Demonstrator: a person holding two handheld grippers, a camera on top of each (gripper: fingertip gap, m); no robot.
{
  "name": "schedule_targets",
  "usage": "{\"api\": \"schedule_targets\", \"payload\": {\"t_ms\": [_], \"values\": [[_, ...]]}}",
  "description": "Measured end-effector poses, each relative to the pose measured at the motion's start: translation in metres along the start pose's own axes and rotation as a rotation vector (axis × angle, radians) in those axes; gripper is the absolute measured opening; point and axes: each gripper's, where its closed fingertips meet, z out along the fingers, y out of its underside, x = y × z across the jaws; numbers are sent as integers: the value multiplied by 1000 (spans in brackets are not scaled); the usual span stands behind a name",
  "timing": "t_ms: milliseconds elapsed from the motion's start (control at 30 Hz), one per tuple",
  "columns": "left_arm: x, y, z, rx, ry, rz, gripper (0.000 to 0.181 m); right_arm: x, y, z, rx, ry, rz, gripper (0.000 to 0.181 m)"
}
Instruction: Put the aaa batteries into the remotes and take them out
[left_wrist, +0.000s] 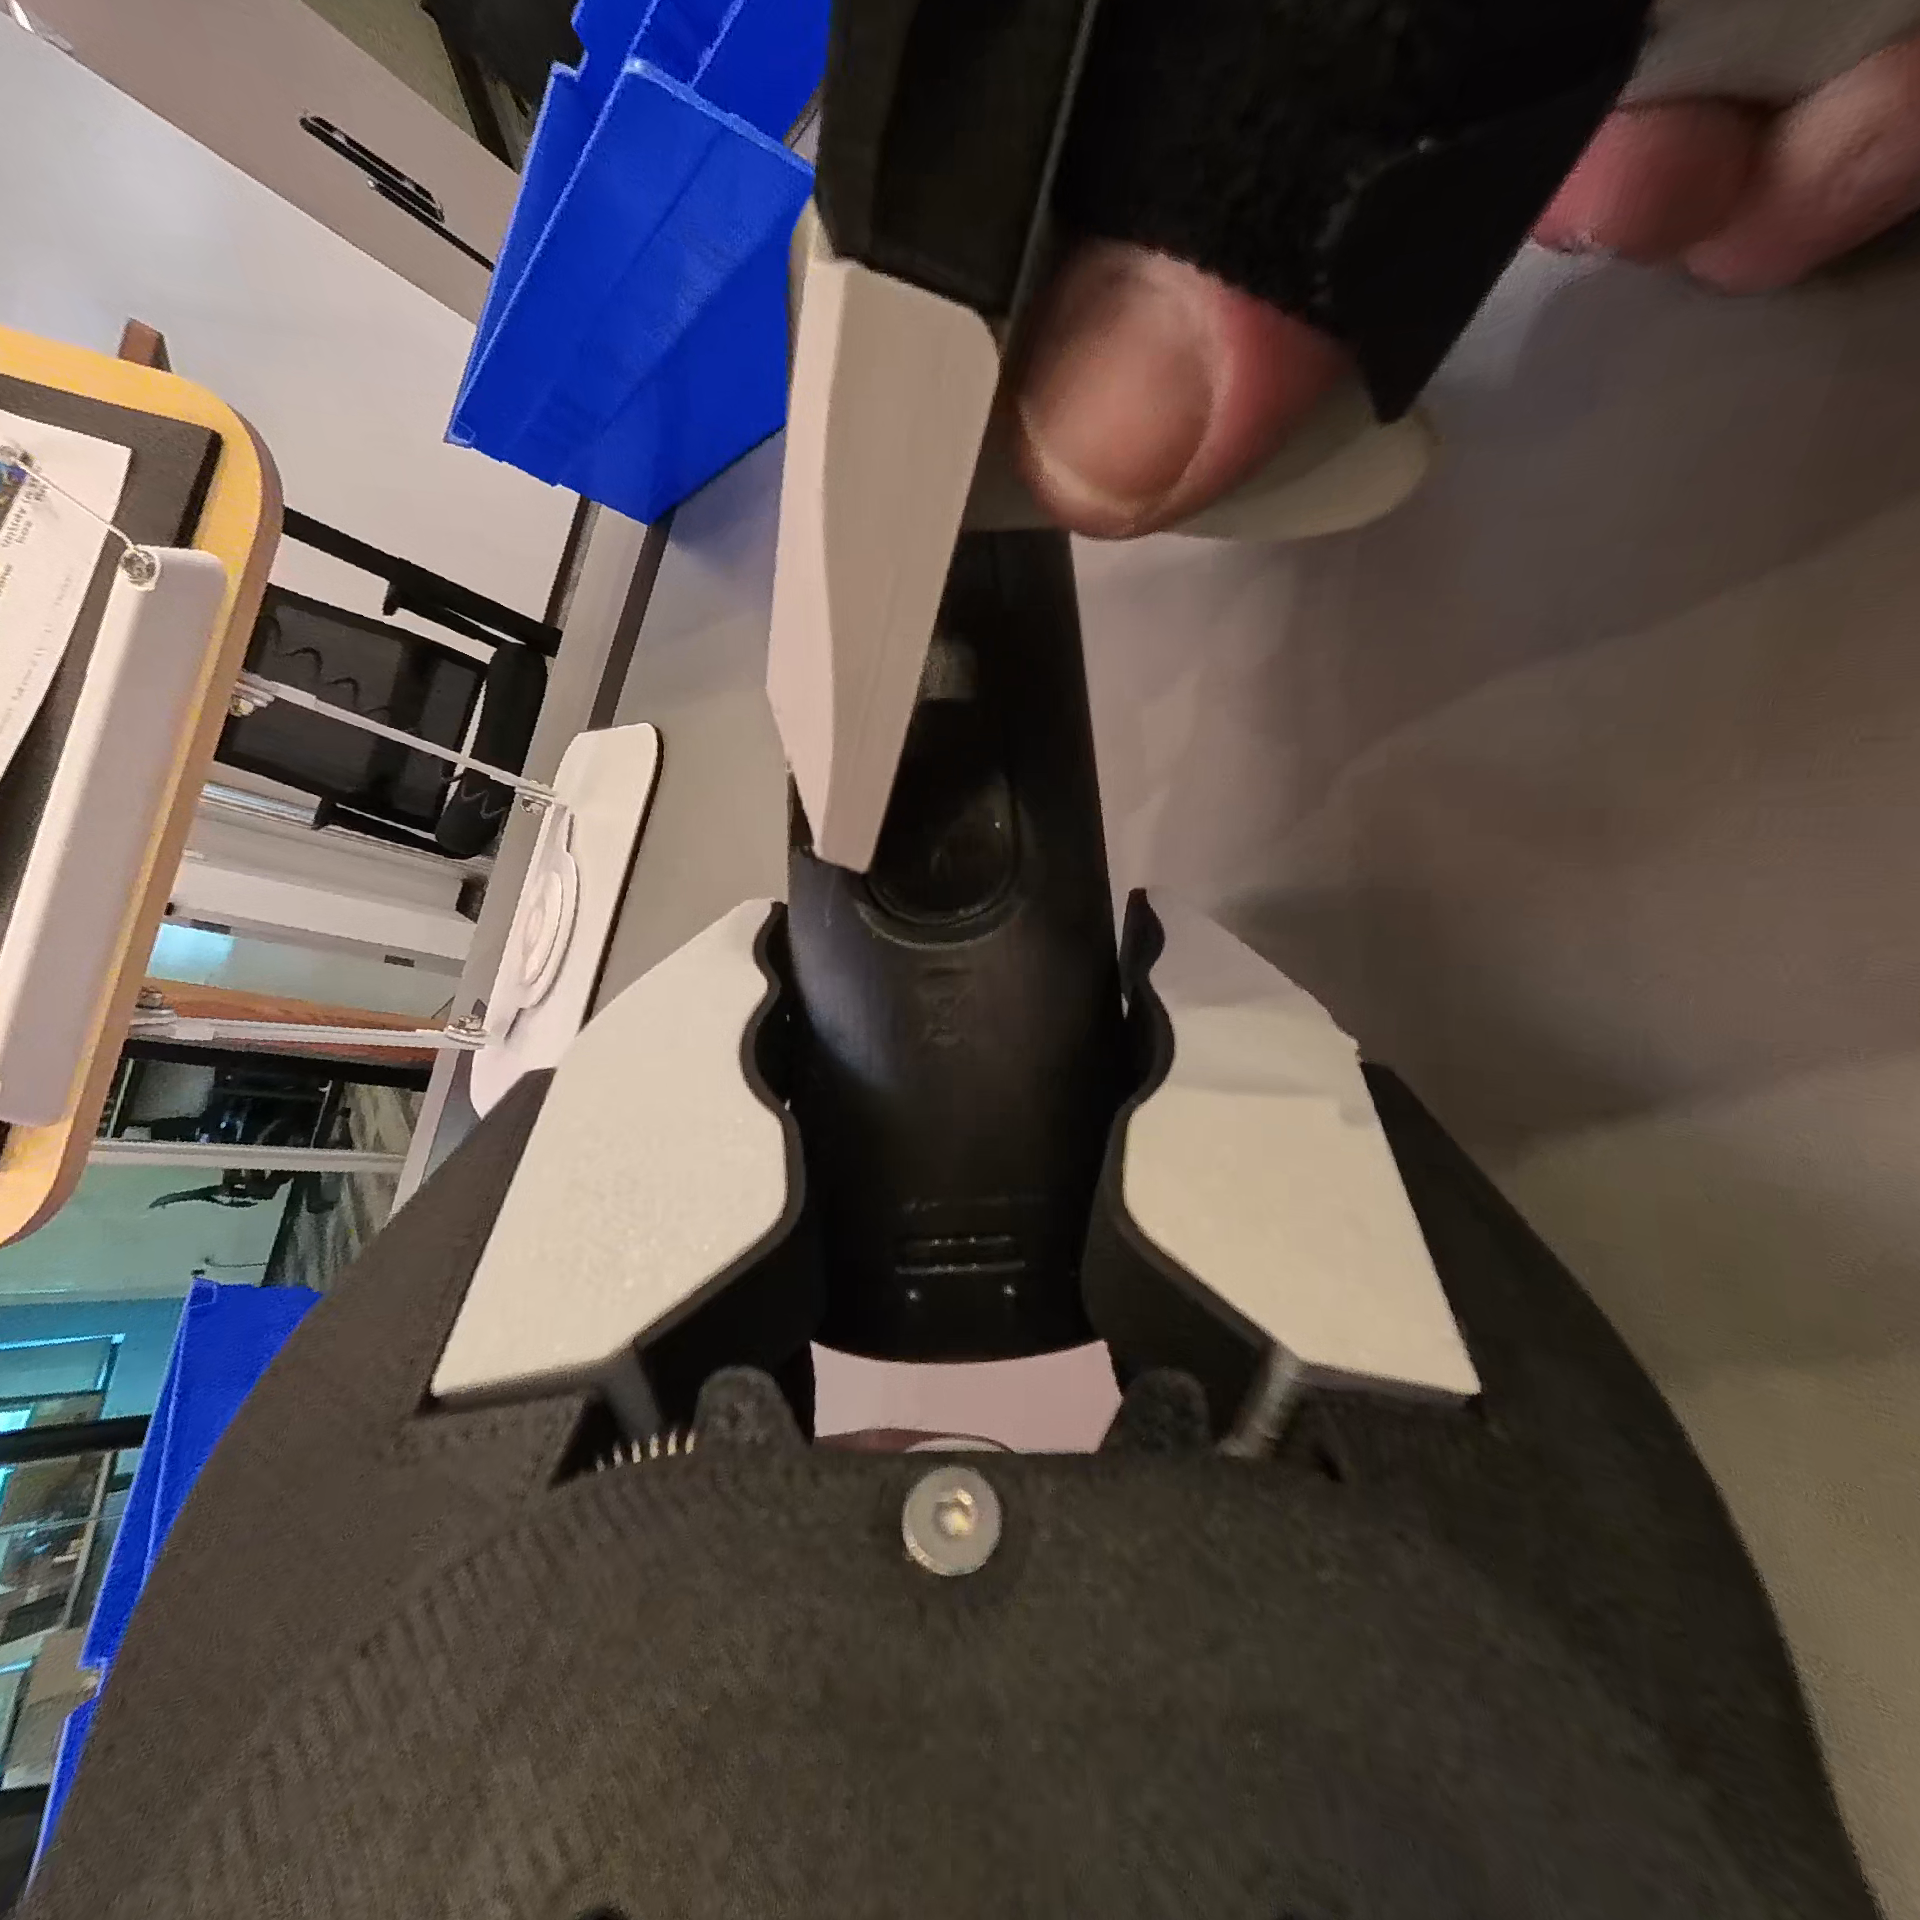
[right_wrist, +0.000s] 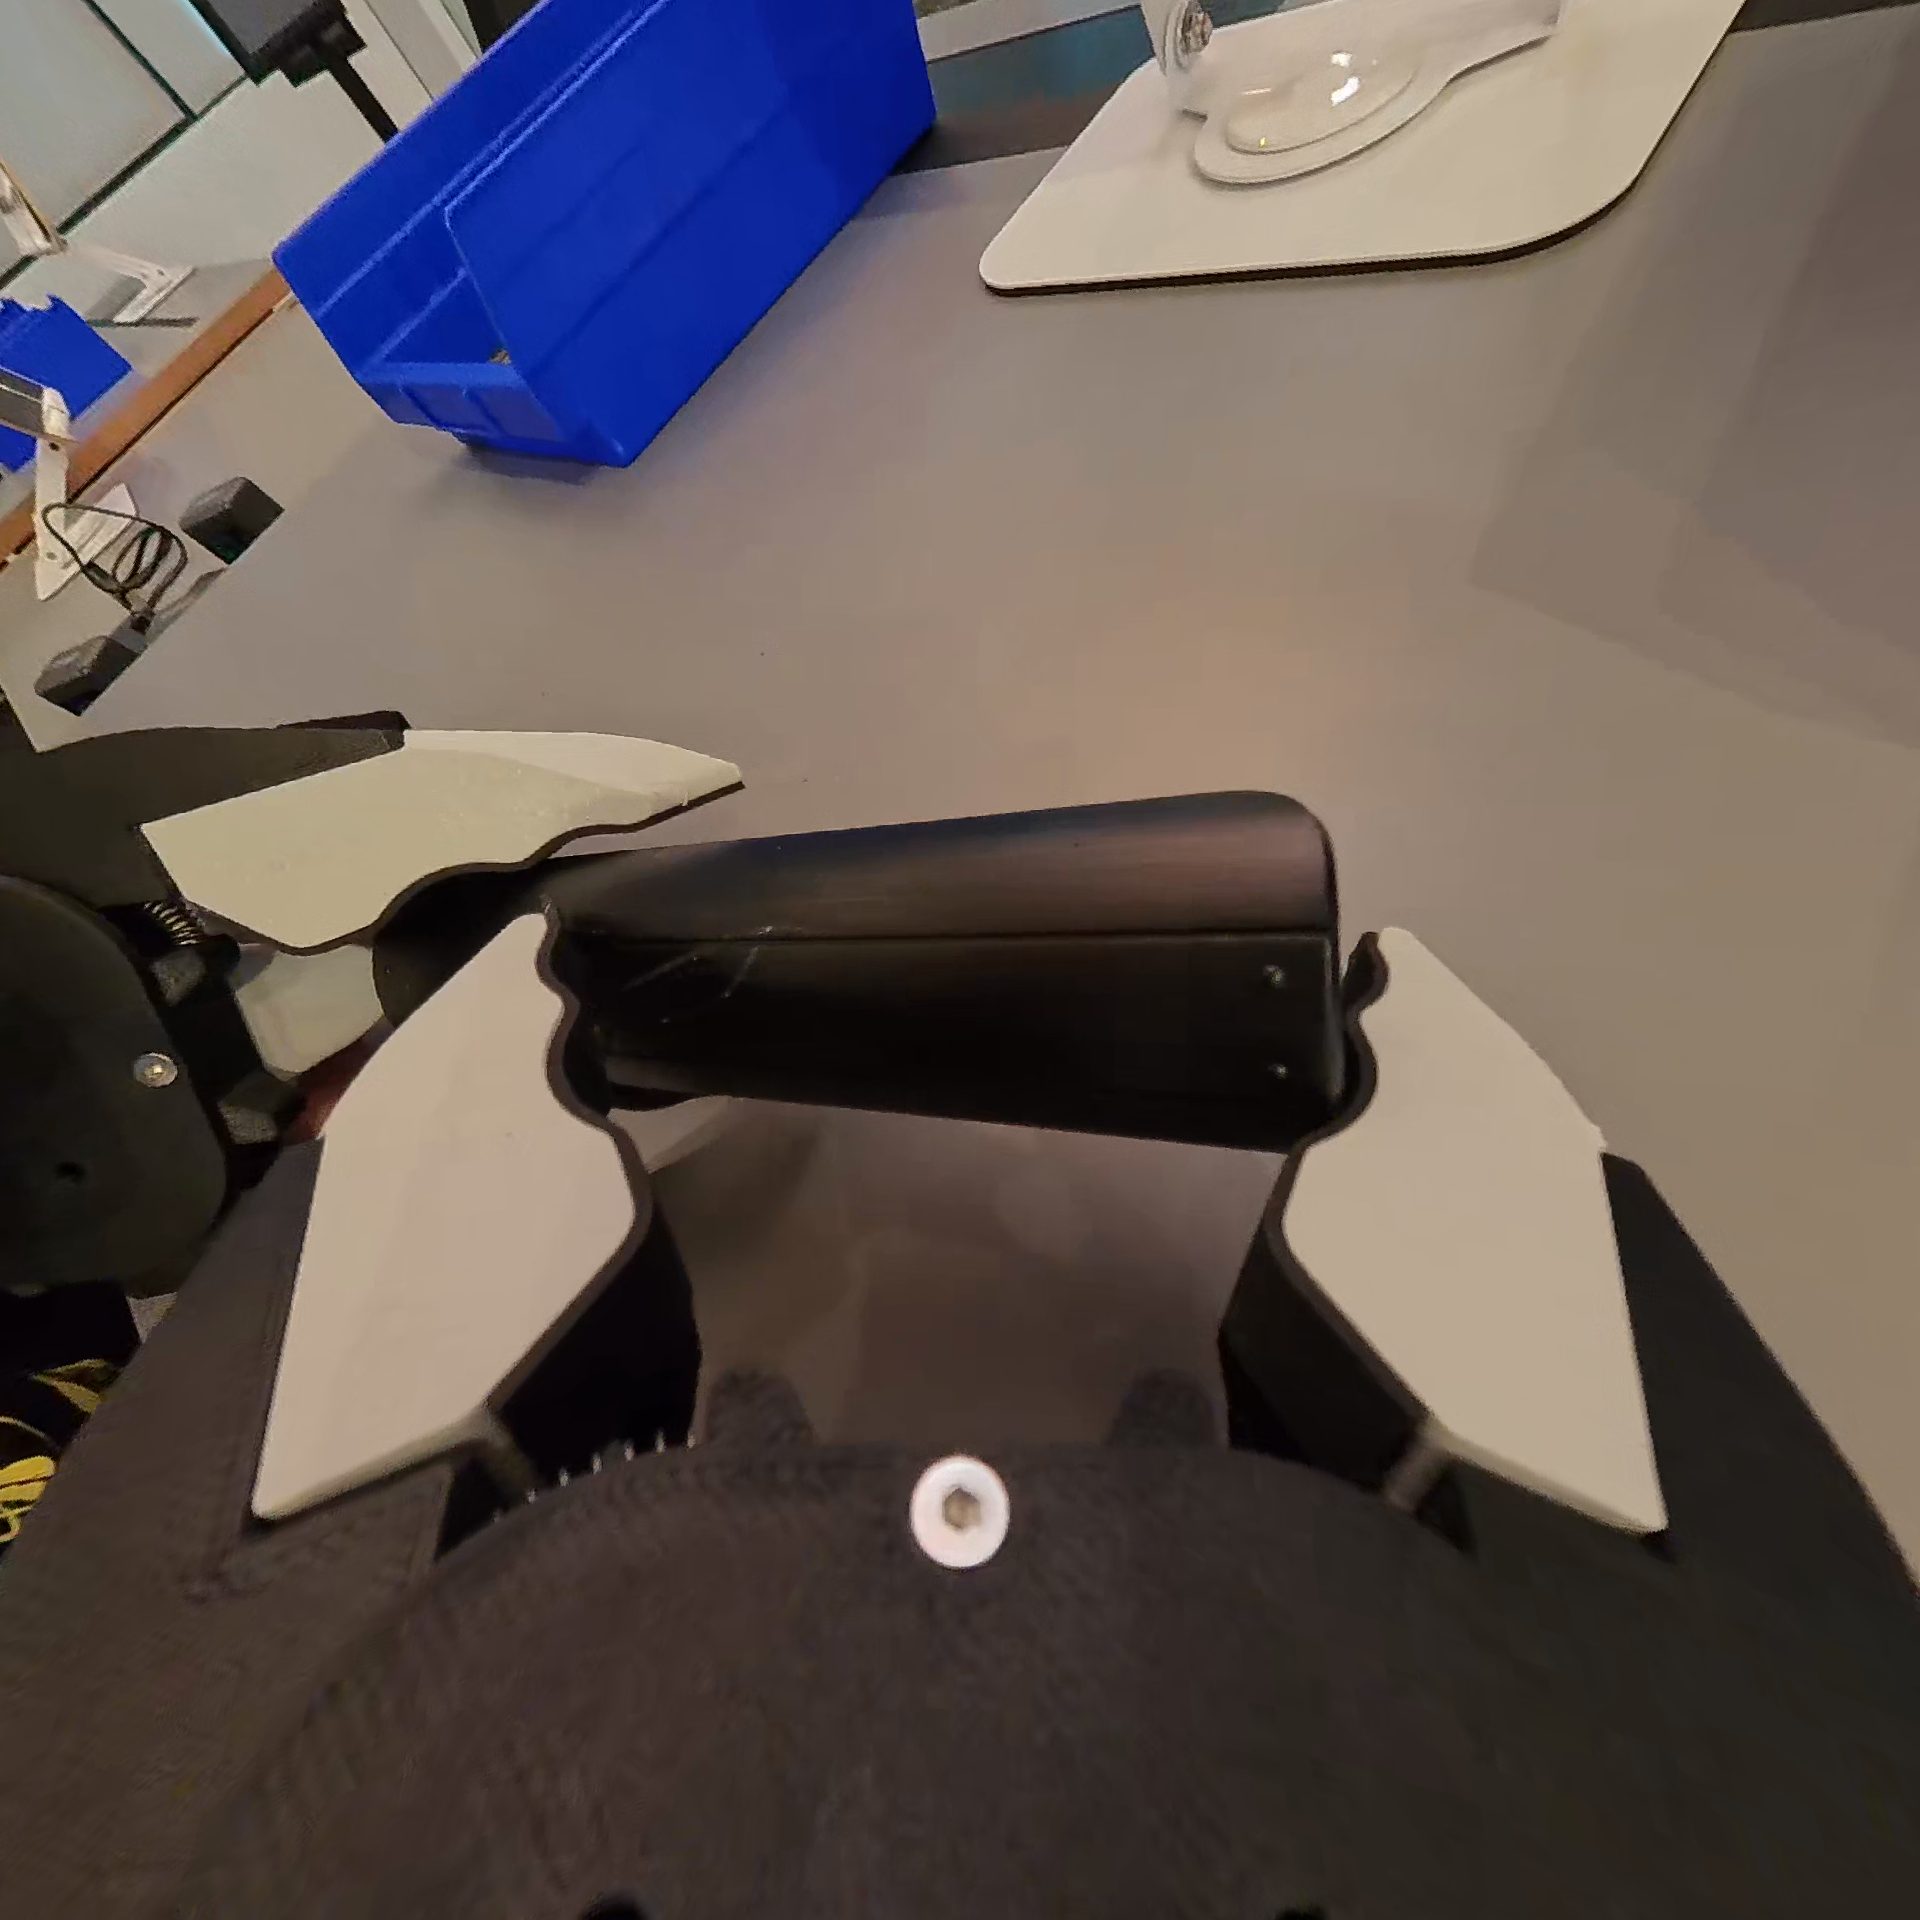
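A black remote (left_wrist: 935, 1091) is clamped across its width in my left gripper (left_wrist: 951, 935), its back side facing the camera. My right gripper (right_wrist: 956, 997) comes in from above and spans the remote (right_wrist: 935, 987) lengthwise. One of its fingertips (left_wrist: 831, 810) presses on the remote's back near the middle, and the other sits at the far end (right_wrist: 1361, 997). A person's thumb (left_wrist: 1132, 416) rests on the right gripper. The left gripper's finger (right_wrist: 468, 821) shows at the left of the right wrist view. No batteries are in view.
The grey table (right_wrist: 1143, 520) lies under both grippers. A blue bin (right_wrist: 623, 229) stands at the back left. A white board with a clear dome (right_wrist: 1330, 177) lies at the back right. Small black blocks and a cable (right_wrist: 135, 561) sit at the far left.
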Motion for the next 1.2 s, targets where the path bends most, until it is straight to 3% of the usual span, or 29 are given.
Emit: {"api": "schedule_targets", "payload": {"t_ms": [167, 833, 867, 933, 967, 1100, 1200], "values": [[-2, -3, -1, 4, -21, 10, 61, -1, 3, -2, -19, 6, -76, 141], [3, -15, -4, 90, -19, 6, 59, -10, 3, -4, -23, -132, -27, 121], [9, -21, -7, 127, 8, 21, 48, -10, 2, -4, -19, -130, -25, 121], [12, -43, -18, 201, -67, 69, 37, -5, -7, -3, 42, -103, 40, 86], [10, -44, -18, 204, -61, 57, 38, -3, -8, -5, 50, -110, 50, 78], [6, -33, -9, 175, -23, 9, 35, -2, -8, -5, 43, -115, 37, 78], [-4, -28, -5, 170, -34, -24, 29, -15, -2, -9, 2, -212, 32, 86]]}}
